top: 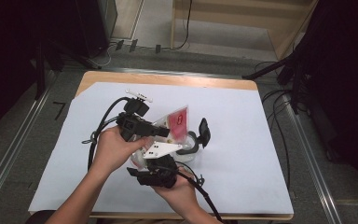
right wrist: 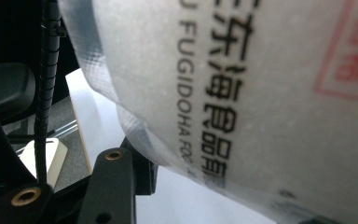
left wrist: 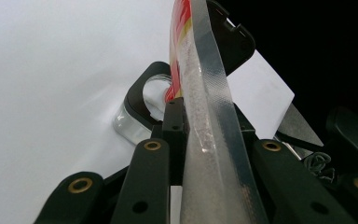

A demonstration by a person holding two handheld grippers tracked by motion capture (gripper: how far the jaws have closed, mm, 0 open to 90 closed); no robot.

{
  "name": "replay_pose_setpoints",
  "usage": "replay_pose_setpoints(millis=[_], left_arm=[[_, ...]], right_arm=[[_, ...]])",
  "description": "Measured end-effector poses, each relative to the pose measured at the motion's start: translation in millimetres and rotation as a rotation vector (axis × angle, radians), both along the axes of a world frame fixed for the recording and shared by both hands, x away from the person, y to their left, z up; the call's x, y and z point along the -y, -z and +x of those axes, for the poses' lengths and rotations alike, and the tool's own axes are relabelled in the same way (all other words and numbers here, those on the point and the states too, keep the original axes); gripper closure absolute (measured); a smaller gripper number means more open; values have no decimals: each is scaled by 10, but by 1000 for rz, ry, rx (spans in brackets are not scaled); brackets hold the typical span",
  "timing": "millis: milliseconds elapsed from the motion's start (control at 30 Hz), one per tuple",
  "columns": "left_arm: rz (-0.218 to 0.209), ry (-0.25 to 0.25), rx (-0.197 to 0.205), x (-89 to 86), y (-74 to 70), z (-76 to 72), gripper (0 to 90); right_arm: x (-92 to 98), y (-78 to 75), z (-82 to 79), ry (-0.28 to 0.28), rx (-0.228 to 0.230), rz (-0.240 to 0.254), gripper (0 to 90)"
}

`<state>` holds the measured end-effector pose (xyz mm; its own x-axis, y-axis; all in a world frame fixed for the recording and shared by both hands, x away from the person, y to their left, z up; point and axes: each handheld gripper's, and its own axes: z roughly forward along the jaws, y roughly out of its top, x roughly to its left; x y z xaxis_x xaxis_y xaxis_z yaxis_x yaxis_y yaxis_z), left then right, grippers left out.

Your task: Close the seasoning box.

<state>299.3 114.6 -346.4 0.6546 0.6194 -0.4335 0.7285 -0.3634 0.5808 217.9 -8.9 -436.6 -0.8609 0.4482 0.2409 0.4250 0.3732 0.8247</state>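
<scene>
A clear plastic pouch (top: 179, 122) with a red label and black print is held up over the table between both grippers. My left gripper (top: 168, 133) comes in from the left and is shut on the pouch's sealed edge. In the left gripper view that pouch edge (left wrist: 205, 93) runs upright between the jaws of the left gripper (left wrist: 207, 126). From below, my right gripper (top: 158, 161) is shut on the pouch's lower part. The right gripper view has the printed pouch (right wrist: 242, 93) lying across my right gripper (right wrist: 223, 196), hiding the right jaw.
A small glass jar (top: 191, 145) in a black clamp-like holder (top: 204, 132) stands just right of the pouch, also seen as the jar (left wrist: 135, 123) beyond the left jaws. White paper (top: 242, 140) covers the wooden table. Cables and dark stands lie on the floor around it.
</scene>
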Motion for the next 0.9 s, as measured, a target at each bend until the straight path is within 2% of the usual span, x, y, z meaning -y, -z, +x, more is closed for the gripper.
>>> replay_pose_setpoints(millis=[133,300,433,633,767,900], left_arm=[[-8,-1,-2,7,10,6,754],[-29,-9,-12,13,4,8,710],[-11,-9,-1,24,0,0,748],[18,-8,13,27,-36,-19,775],[27,-2,18,39,-43,-18,777],[33,-4,22,66,-42,-21,781]], right_arm=[[4,-4,8,6,-18,1,558],[22,-10,36,5,-56,27,558],[23,-9,32,7,-51,27,557],[0,-8,1,-9,10,6,556],[-8,-8,-12,-10,34,-9,559],[-9,0,-5,-2,13,-4,560]])
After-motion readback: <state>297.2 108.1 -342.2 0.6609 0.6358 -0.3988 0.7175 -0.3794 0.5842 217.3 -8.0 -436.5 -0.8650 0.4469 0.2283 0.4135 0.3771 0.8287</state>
